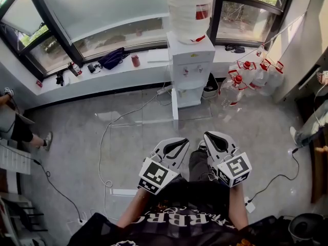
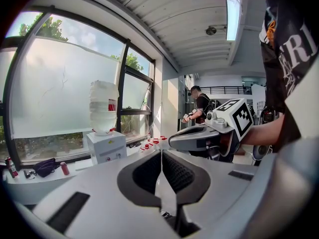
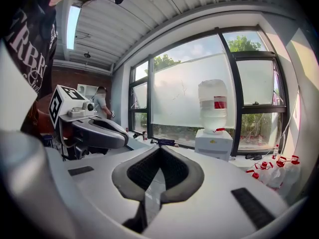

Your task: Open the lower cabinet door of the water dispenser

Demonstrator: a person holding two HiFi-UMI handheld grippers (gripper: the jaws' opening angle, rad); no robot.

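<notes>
Both your left tool (image 1: 179, 143) and right tool (image 1: 211, 137) are closed, empty. Bare floor (image 1: 143, 132) separates them from the water dispenser (image 1: 190, 68); water jugs (image 1: 233, 88) crowd its right side.

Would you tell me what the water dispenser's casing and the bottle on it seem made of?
Water dispenser casing: probably plastic or painted metal, matt white, evenly opaque. Bottle: likely clear plastic, translucent and ribbed, with a red label.

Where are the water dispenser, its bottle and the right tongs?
water dispenser (image 1: 191, 61), head view, white front panel above the taps.
bottle (image 1: 188, 6), head view, ribbed side.
right tongs (image 3: 159, 149), right gripper view, shut tips.
</notes>
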